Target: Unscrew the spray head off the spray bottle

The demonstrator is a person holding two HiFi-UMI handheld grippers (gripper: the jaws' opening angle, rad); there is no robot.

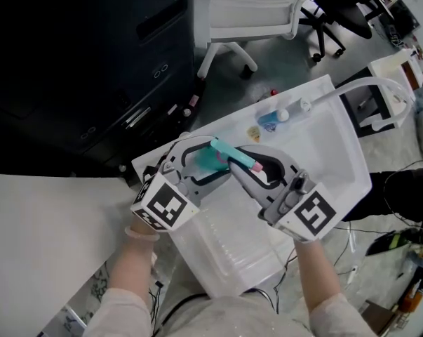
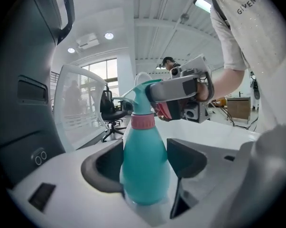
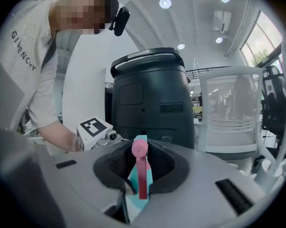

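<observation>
A teal spray bottle [image 1: 210,163] with a pink collar [image 2: 143,121] hangs in the air above a white tray [image 1: 337,146]. My left gripper [image 1: 205,161] is shut on its round body [image 2: 145,175], with a dark pad against each side. The right gripper [image 1: 240,161] comes in from the right and is shut on the spray head [image 3: 139,148]. The pink nozzle and pink trigger stand upright between its pads in the right gripper view. In the left gripper view the right gripper [image 2: 180,91] covers most of the head. The bottle's base is hidden.
On the tray's far side lie a small blue item [image 1: 269,121] and white caps [image 1: 294,109]. A clear plastic container [image 1: 225,248] sits below the grippers. A white office chair [image 1: 253,12] and a tall dark cabinet [image 1: 92,62] stand behind.
</observation>
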